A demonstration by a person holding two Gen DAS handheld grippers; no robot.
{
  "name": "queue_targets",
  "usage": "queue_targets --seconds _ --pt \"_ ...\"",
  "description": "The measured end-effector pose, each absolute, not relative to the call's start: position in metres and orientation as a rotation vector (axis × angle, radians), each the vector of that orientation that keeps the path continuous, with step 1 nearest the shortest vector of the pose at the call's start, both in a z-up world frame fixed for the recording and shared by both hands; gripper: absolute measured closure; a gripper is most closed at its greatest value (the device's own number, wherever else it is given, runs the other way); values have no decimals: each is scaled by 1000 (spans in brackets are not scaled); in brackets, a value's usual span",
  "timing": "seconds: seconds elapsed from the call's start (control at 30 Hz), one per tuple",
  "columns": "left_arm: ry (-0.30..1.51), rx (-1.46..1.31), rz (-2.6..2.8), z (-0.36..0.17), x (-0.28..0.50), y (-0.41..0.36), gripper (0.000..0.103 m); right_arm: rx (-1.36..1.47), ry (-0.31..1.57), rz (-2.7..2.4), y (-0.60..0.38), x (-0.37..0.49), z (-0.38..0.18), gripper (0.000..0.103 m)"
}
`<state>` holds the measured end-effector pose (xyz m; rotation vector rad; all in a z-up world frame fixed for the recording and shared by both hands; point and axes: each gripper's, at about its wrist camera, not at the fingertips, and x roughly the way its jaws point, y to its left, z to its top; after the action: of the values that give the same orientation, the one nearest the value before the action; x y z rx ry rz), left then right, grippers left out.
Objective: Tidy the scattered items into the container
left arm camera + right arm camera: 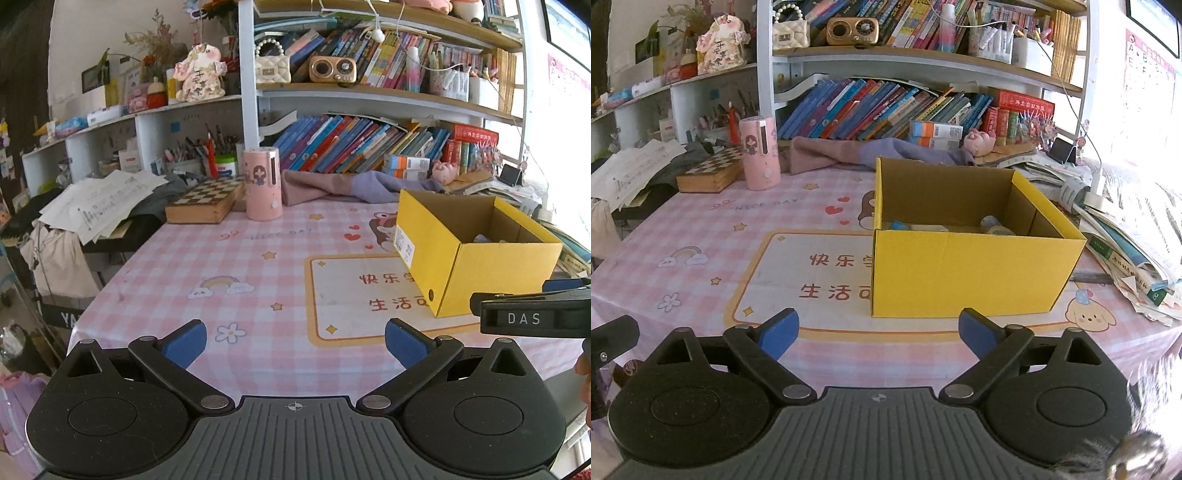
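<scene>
- The right gripper (pixel 877 334) has its blue-padded fingers spread wide with nothing between them, above the pink checked tablecloth (pixel 701 229).
- The left gripper (pixel 295 345) is likewise spread and empty over the same cloth.
- The yellow cardboard box (pixel 964 273) stands open-topped just ahead of the right gripper, and ahead and to the right of the left one.
- Inside the box, a roll of tape (pixel 993 225) and a few small items lie low against the near wall; most are hidden.
- A pink cylindrical container (pixel 759 153) and a chessboard box (pixel 711 171) stand well behind, near the bookshelf (pixel 923 66).
</scene>
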<state>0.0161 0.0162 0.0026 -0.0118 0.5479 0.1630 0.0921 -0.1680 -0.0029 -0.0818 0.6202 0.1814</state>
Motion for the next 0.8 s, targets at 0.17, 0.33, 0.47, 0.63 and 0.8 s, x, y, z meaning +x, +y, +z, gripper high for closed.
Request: queue_targets --seconds 0.17,0.33,0.47,0.63,0.8 --pt "539 8 134 3 15 11 0 -71 613 192 -170 89 -2 7" --pt "541 42 111 4 20 3 0 -42 629 194 -179 88 -3 4" --pt "574 49 86 0 25 -2 0 -10 659 179 -187 92 -7 3" --pt "596 75 99 -4 27 -5 0 -7 676 189 -190 93 -9 3" --pt "607 68 110 -7 26 -4 0 -29 687 216 -184 92 -11 3"
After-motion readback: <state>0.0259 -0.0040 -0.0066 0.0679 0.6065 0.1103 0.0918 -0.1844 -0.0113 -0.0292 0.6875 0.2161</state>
